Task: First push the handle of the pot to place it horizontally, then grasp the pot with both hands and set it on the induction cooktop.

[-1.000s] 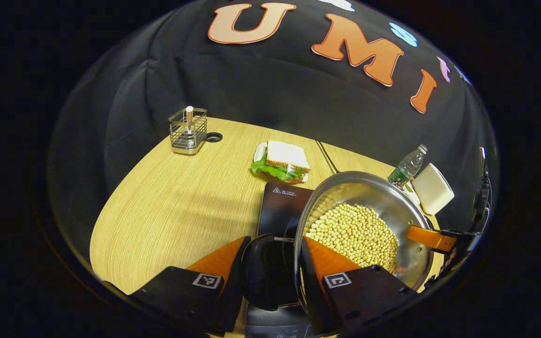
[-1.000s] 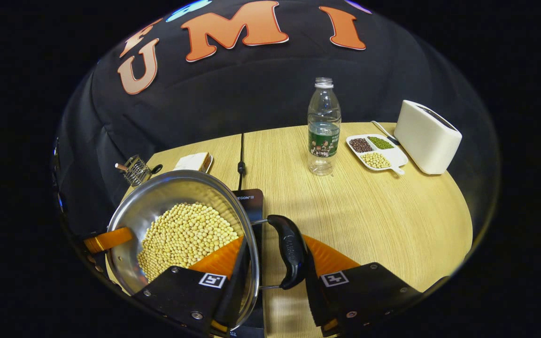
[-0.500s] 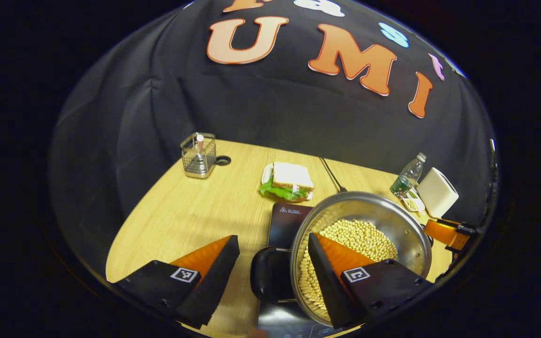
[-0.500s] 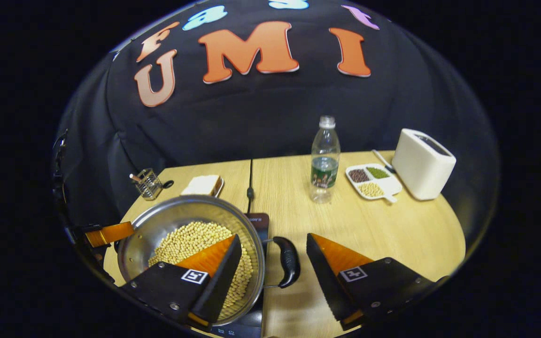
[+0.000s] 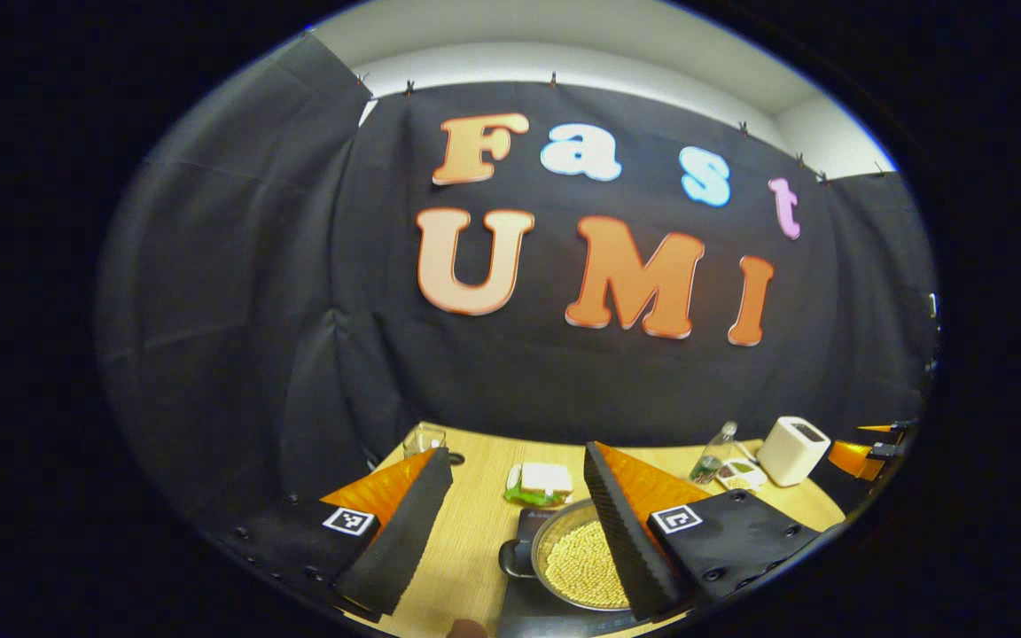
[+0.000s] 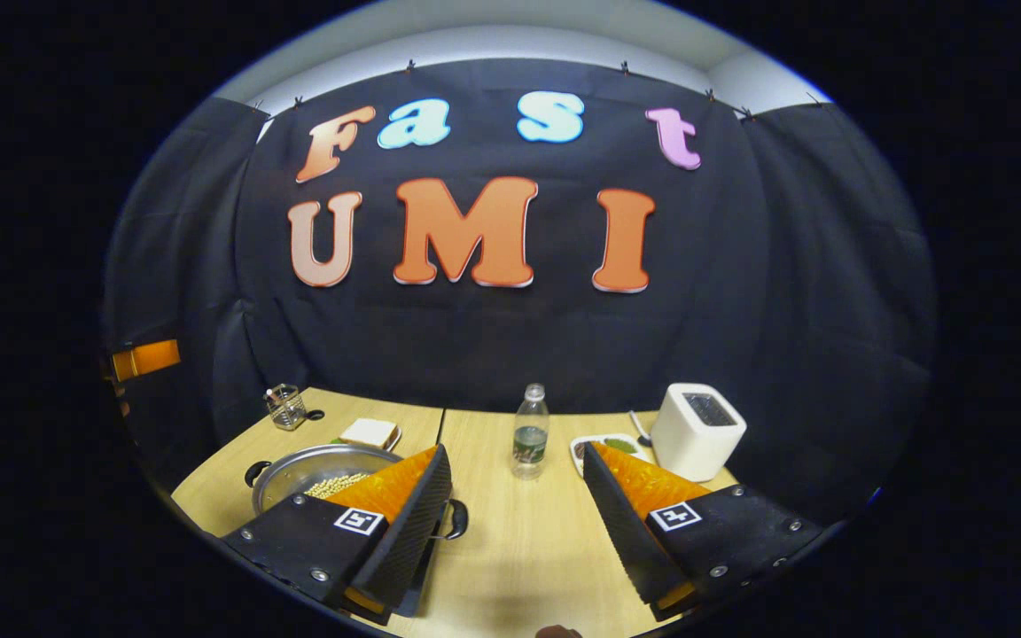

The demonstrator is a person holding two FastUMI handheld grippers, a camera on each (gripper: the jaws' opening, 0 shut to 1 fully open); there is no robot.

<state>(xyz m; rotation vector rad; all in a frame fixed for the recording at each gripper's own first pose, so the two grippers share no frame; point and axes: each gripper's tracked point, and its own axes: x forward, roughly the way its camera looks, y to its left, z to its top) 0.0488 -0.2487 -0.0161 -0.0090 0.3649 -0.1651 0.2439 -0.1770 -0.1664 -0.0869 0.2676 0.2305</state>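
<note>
A steel pot (image 5: 577,563) of yellow beans rests on the black induction cooktop (image 5: 521,610), its black side handle (image 5: 510,558) pointing left. My left gripper (image 5: 518,452) is open, well above and back from the pot, with nothing between its fingers. In the right gripper view the pot (image 6: 315,470) lies low at the left, partly behind my left-hand finger, with one handle (image 6: 455,523) sticking out beside it. My right gripper (image 6: 515,449) is also open and holds nothing. The other gripper shows at the far edge of each view: (image 5: 865,447), (image 6: 143,359).
On the wooden table (image 6: 510,540) stand a water bottle (image 6: 528,434), a white toaster (image 6: 697,430), a divided tray (image 6: 604,443) of beans, a sandwich (image 5: 539,483) and a wire holder (image 6: 284,406). A cable runs back from the cooktop.
Both grippers opened off the pot's handles, then rose and pulled far back. The pot stays on the cooktop and looks much smaller now.
</note>
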